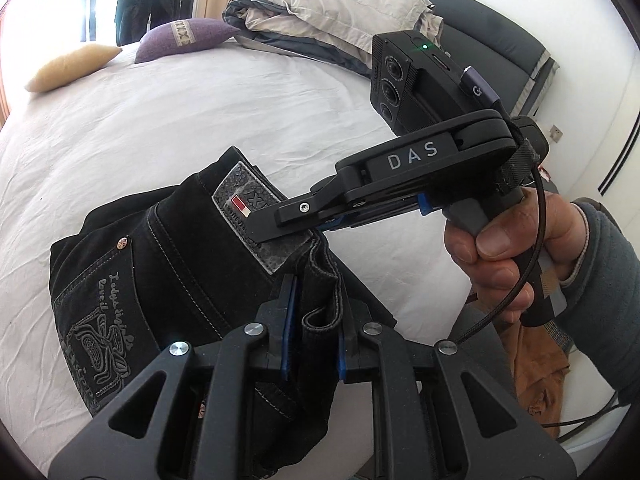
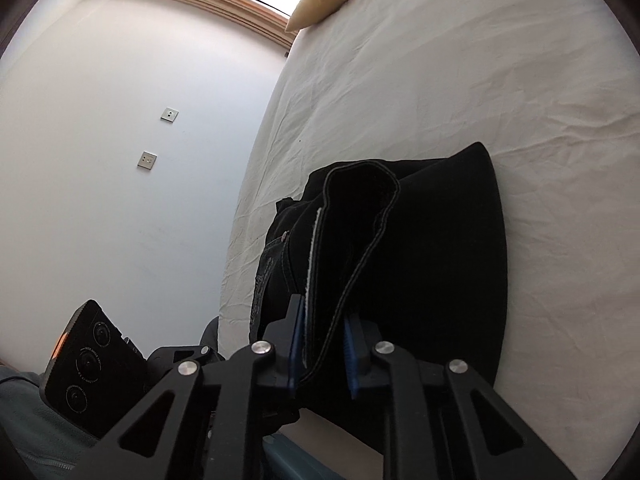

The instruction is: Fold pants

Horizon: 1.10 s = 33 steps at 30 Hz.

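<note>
While the pants [image 1: 168,264] lie folded into a dark bundle near the bed's [image 1: 160,120] front edge, wide bare sheet stretches beyond them toward the pillows [image 1: 72,66] and duvet [image 1: 332,12]. Seen from the right wrist, the mattress edge drops to the wall just left of the bundle. Its long axis runs away from the person, waistband patch toward the right gripper [image 1: 260,236]. The left gripper [image 1: 314,344] has its jaws clenched on a thick fold of denim. The right gripper's jaws pinch the waistband edge, gripping pants too.
</note>
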Motion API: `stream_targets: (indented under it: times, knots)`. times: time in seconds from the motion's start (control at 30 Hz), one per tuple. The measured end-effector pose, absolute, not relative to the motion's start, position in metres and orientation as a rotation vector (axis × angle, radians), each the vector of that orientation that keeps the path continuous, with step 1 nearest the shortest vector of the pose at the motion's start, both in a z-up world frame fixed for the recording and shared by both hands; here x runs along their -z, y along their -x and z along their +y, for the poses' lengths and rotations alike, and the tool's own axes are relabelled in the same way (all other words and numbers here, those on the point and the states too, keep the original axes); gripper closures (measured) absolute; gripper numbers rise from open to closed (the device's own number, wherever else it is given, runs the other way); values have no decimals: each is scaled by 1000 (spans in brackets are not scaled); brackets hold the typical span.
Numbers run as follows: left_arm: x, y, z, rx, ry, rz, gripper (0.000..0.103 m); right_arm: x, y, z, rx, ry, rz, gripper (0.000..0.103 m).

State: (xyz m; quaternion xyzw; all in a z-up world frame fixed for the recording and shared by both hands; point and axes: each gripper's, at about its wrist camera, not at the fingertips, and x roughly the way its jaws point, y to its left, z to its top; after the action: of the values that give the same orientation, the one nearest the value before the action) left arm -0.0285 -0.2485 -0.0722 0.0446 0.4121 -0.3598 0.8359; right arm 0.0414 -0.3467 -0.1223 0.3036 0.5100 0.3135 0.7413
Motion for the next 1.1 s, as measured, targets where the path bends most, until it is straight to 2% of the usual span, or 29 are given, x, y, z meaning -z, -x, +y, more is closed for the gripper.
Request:
stream_targets:
  times: [0.3,0.47,0.57,0.67,0.7,0.73,0.77,0.87,1.03,1.1]
  knots:
    - [78,31,-289,765,-174,853,89,118,-52,-362,-650,-623,1121,87]
    - [124,20,-307,768,-162,962,89,164,-57,-377,-611,-684,1162,87]
    - [134,19,-303,797,-112,991,84,180,-51,-386,-625,-735,1145,86]
    - [131,23,-294,852,-44,1038,67,188,-47,-392,-650,-776,1120,84]
    - [127,27,-287,877,-7,1053,49,191,-46,-396,-653,-806,1114,80]
    - [122,31,-280,896,25,1051,41,190,-45,-399,-643,-831,1107,78]
    - [113,36,-268,915,53,1033,40,189,-42,-404,-629,-843,1095,75]
    - [93,37,-233,903,100,981,40,172,-31,-421,-526,-809,1062,56]
    - [93,3,-175,798,259,967,40,125,-8,-416,-693,-848,886,56]
    - [100,-11,-162,790,333,986,40,115,-7,-392,-793,-818,880,56]
